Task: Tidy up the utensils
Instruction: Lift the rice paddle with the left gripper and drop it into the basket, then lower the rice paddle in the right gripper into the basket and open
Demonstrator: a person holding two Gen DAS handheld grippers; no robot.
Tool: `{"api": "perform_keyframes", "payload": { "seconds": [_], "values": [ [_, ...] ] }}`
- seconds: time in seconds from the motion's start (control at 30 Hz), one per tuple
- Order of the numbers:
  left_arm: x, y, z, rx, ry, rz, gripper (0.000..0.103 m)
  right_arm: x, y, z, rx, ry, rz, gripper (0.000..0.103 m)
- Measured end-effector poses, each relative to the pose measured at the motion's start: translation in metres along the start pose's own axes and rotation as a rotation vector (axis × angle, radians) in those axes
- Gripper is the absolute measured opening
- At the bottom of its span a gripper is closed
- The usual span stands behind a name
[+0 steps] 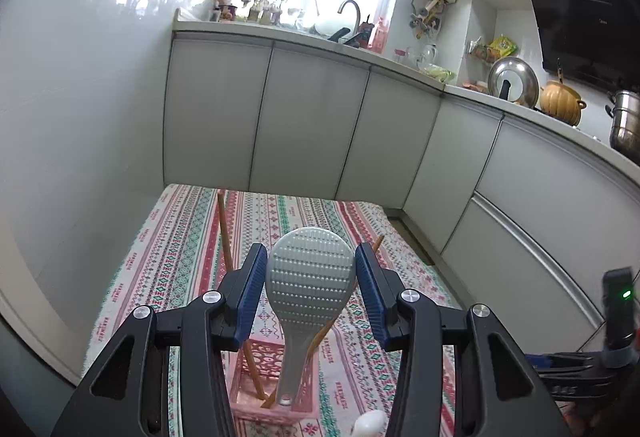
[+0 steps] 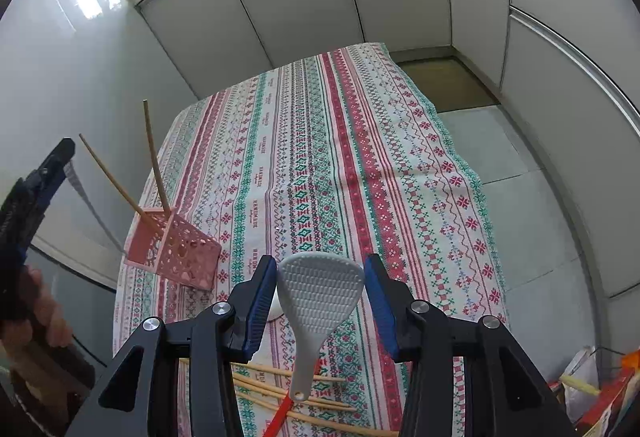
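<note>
In the left wrist view my left gripper [image 1: 311,269] is shut on the head of a grey rice paddle [image 1: 310,271], its handle hanging down into a pink lattice basket [image 1: 262,357] that holds two wooden chopsticks [image 1: 225,237]. In the right wrist view my right gripper [image 2: 320,283] is shut on the head of a second grey rice paddle [image 2: 320,291], held above the table. Below it lie several loose chopsticks [image 2: 280,389], a red-handled utensil [image 2: 280,413] and a white spoon [image 2: 276,311]. The pink basket with its chopsticks [image 2: 176,253] stands at the table's left edge.
The table carries a striped patterned cloth [image 2: 320,157]. White cabinets [image 1: 304,125] stand behind it, a glossy wall [image 1: 72,117] to the left. The right gripper shows at the left wrist view's lower right [image 1: 576,365]. Floor and bags [image 2: 592,385] lie right of the table.
</note>
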State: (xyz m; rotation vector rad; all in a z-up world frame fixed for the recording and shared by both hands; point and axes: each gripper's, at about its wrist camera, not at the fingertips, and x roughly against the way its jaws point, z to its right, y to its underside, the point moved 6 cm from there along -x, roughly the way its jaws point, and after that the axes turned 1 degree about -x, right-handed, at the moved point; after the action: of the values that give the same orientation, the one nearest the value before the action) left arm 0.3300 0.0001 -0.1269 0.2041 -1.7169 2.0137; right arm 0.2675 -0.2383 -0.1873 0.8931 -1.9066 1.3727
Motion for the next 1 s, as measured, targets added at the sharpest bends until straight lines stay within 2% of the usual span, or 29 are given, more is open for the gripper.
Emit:
{"api": "perform_keyframes", "payload": {
  "seconds": [0.13,0.3,0.47,0.5,0.6,0.83,1.0],
  "values": [
    [-0.028,0.020,-0.013,0.040,0.011,-0.050,0.048,0.001,0.000,-0.003,0.016,-0.005,0.002,0.046],
    [-0.044,0.035,-0.020,0.084,0.023,-0.084,0.048,0.001,0.002,-0.004,0.025,-0.008,-0.001,0.046],
    [-0.050,0.045,-0.014,0.060,0.027,-0.128,0.049,0.003,0.002,-0.005,0.019,-0.011,0.004,0.046],
    [-0.050,0.045,-0.013,0.057,0.025,-0.138,0.050,0.004,0.001,-0.005,0.017,-0.013,0.006,0.046],
    [-0.045,0.042,-0.012,0.054,0.020,-0.168,0.062,0.007,0.001,-0.008,0.012,-0.023,0.016,0.046],
    [-0.003,0.026,-0.017,-0.017,-0.088,-0.232,0.069,0.019,-0.007,-0.027,-0.002,-0.065,0.069,0.046],
    [0.032,0.034,-0.034,-0.032,-0.195,-0.359,0.079,0.027,-0.017,-0.053,-0.004,-0.108,0.133,0.046]
  ]
}}
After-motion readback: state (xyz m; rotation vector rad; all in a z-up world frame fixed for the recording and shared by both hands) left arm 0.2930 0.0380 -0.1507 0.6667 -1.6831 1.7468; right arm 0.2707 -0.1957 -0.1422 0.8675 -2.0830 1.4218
